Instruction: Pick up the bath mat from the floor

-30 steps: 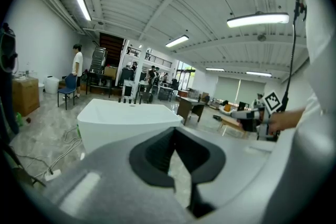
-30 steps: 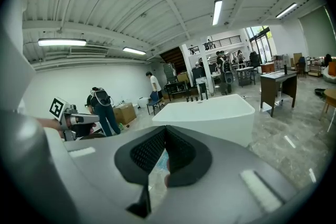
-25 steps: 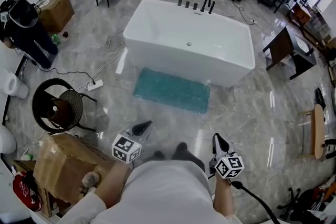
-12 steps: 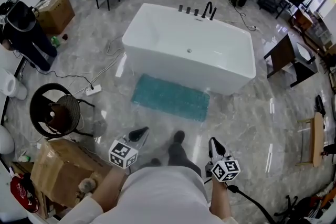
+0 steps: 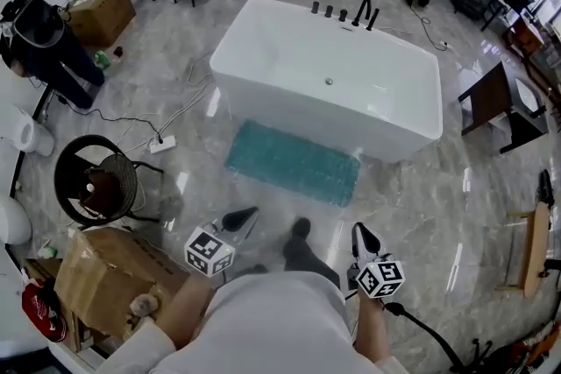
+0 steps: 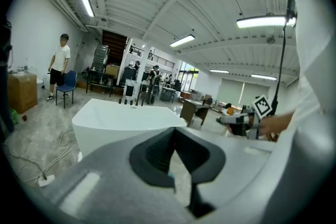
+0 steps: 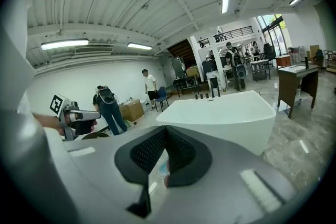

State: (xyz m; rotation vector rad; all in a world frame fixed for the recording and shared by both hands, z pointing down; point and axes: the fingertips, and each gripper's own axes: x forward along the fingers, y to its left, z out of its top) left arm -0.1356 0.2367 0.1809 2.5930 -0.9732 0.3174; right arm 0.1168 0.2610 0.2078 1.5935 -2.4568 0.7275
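Head view, grey marble floor (image 5: pixel 421 206), teal bath mat (image 5: pixel 294 162) beside white bathtub (image 5: pixel 329 79)

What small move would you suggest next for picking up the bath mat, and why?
Probably step closer first: the bath mat lies flat beside the bathtub, well ahead of the left gripper and right gripper, both shut and empty.

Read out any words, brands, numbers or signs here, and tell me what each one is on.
None can be read.
Cubes on the left gripper and right gripper: black-and-white square patterns, no letters.
Cardboard box: any print too small to tell.
Bathtub and bath mat: no marking visible.
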